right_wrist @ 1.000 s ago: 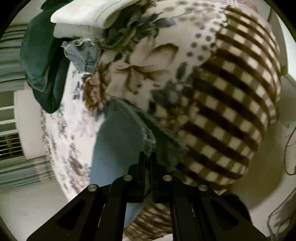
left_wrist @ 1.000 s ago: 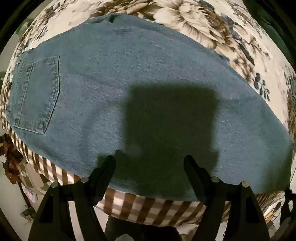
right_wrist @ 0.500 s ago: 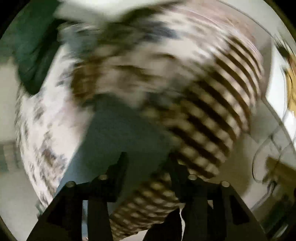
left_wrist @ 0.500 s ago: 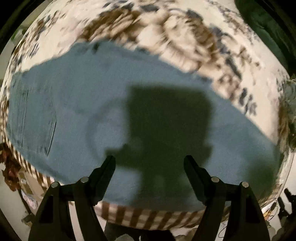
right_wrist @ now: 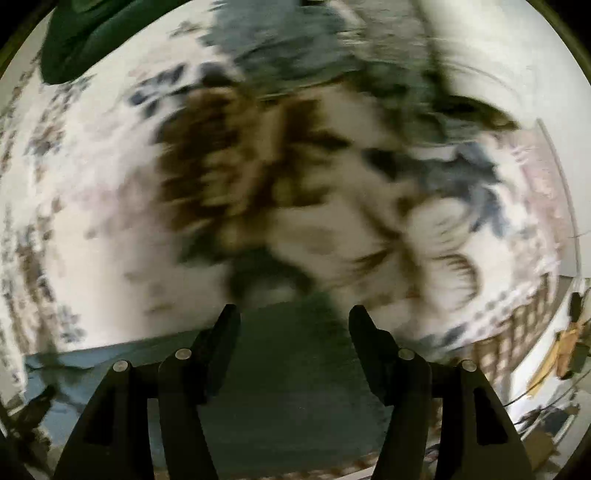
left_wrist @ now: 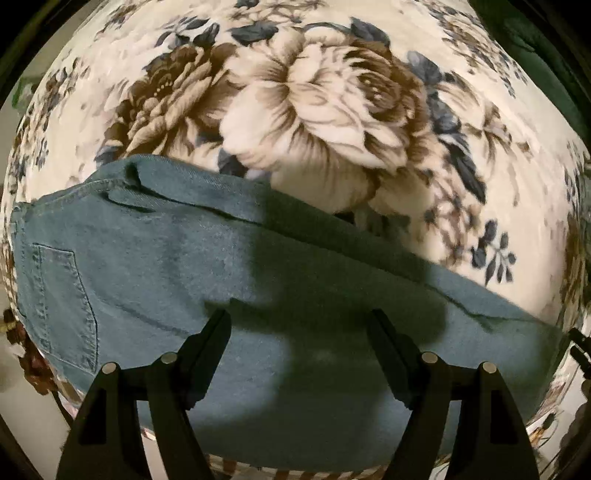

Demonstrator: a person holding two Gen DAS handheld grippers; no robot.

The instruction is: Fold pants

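Blue denim pants [left_wrist: 177, 258] lie folded lengthwise on a floral blanket [left_wrist: 314, 103], back pocket [left_wrist: 62, 302] at the left. My left gripper [left_wrist: 299, 325] is open and empty, hovering over the near edge of the pants and casting a shadow on them. In the blurred right wrist view my right gripper [right_wrist: 293, 321] is open and empty above the pants [right_wrist: 280, 387], which show as a dark blue strip along the bottom.
The blanket has a brown checked border [right_wrist: 517, 332] at its edge. A dark green cloth [right_wrist: 85, 33] and more denim [right_wrist: 280, 48] lie at the far side. Cables and clutter [right_wrist: 561, 354] sit on the floor to the right.
My right gripper opened and let go of the pant edge, then swung fast over the blanket. My left gripper moved toward the near edge, so more floral blanket shows beyond the pants.
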